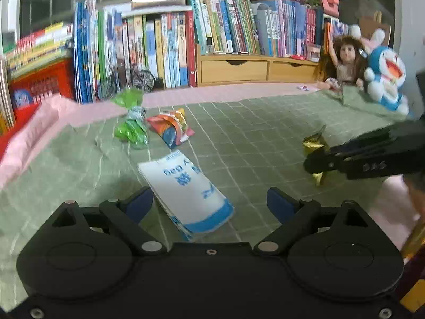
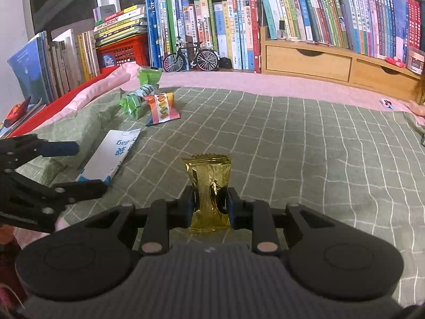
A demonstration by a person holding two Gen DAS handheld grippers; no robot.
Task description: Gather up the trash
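A green checked cloth [image 2: 279, 138] over pink covers the desk, with books [image 2: 225, 26] and a wooden drawer unit [image 2: 318, 58] along the back. The right gripper [image 2: 209, 202] pinches a gold wrapper [image 2: 208, 183] upright between narrow fingers. The left gripper [image 1: 209, 202] stands wide around a white bag [image 1: 186, 191] lying on the cloth. A green wrapper [image 1: 131, 130] and an orange packet [image 1: 170, 127] lie beyond.

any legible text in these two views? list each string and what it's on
"Bag": blue print on the white paper bag lying on the green checked cloth; the larger blue characters beside it are too distorted to read.
Book spines: too small to read reliably.
Orange snack packet, green wrappers, gold wrapper: no readable text.
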